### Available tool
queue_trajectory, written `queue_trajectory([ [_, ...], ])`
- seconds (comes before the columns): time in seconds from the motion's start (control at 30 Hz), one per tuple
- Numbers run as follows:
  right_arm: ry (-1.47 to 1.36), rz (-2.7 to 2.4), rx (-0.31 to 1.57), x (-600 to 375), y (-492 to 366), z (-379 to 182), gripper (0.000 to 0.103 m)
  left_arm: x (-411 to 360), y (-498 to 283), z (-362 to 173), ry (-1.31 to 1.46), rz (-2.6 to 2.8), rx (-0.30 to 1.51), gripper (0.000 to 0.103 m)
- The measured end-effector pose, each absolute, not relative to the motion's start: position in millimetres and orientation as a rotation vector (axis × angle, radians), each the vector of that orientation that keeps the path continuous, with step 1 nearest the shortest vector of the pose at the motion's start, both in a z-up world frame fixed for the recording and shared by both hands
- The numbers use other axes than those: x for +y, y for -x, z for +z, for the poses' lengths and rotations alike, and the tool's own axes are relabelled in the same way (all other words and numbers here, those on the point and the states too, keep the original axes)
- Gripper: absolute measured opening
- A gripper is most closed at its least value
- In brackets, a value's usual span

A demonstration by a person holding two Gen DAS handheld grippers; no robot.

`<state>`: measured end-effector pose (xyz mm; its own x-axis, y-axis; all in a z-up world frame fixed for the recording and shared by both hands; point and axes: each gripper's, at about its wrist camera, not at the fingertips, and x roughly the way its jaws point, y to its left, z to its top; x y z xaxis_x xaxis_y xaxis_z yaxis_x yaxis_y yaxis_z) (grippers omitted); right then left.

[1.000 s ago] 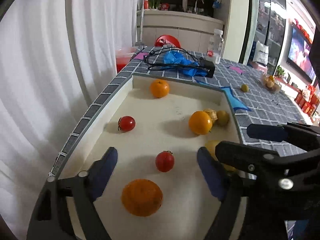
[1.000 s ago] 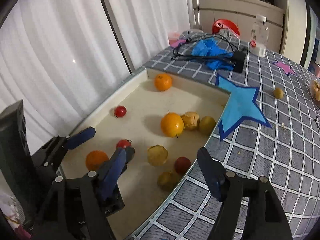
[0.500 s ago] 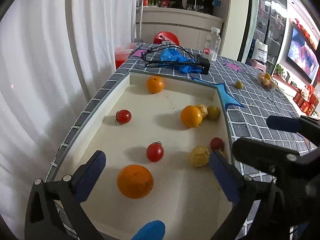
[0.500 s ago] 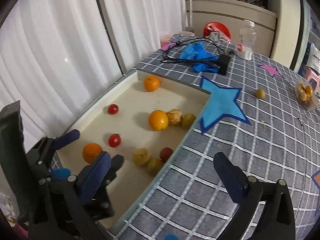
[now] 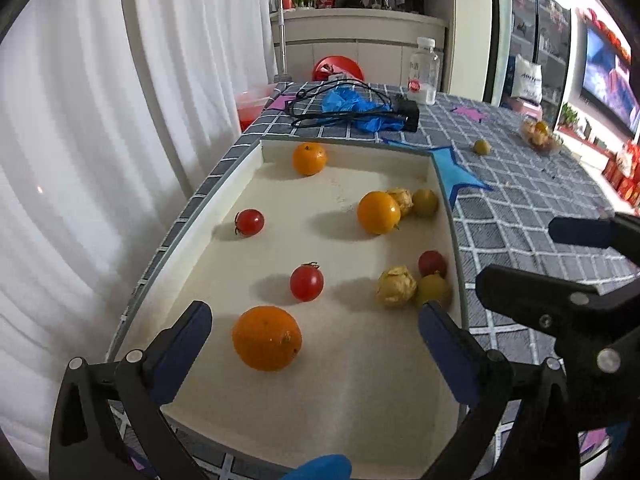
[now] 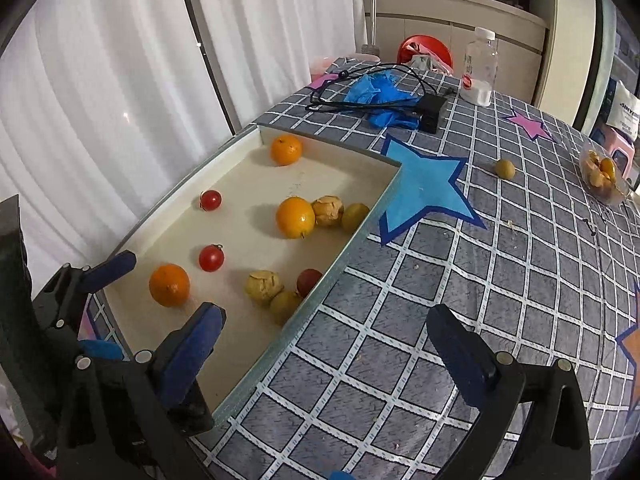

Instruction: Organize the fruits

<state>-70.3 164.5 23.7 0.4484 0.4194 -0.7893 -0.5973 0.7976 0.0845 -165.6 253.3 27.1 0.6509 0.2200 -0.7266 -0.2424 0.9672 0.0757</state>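
A white tray (image 5: 224,196) on the checked tablecloth holds loose fruit. In it are three oranges, the nearest one (image 5: 266,338) at the front, two cherry tomatoes (image 5: 306,283), husked golden berries (image 5: 396,286) and small yellow-green fruits (image 5: 434,289). My left gripper (image 5: 314,320) hangs open over the tray's near end. The nearest orange lies just below its fingers, untouched. My right gripper (image 6: 326,318) stands open above the tray's right rim (image 6: 344,256) and the cloth, with nothing in it. One yellow-green fruit (image 6: 505,168) lies alone on the cloth.
Far back on the table are blue gloves (image 6: 376,90), a black cable with an adapter (image 6: 430,110) and a plastic bottle (image 6: 480,66). A clear bowl of fruit (image 6: 604,176) sits at the right edge. White curtains hang close on the left.
Both grippers have opened wider and drawn back from the tray. The tomato that lay between my left fingers now sits ahead of them, and more of the tray shows.
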Motion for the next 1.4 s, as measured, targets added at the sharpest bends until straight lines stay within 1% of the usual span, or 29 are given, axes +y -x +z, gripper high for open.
queue_trajectory([
  [0.5,0.241,0.627,0.915,162.7,73.1,20.4,0.103,237.7,167.3,26.4,-0.024,0.266,0.825,0.103],
  [1.4,0.269,0.628,0.92,169.8,81.1,16.5,0.103,240.4,169.7,20.1,-0.021,0.263,0.837,0.103],
])
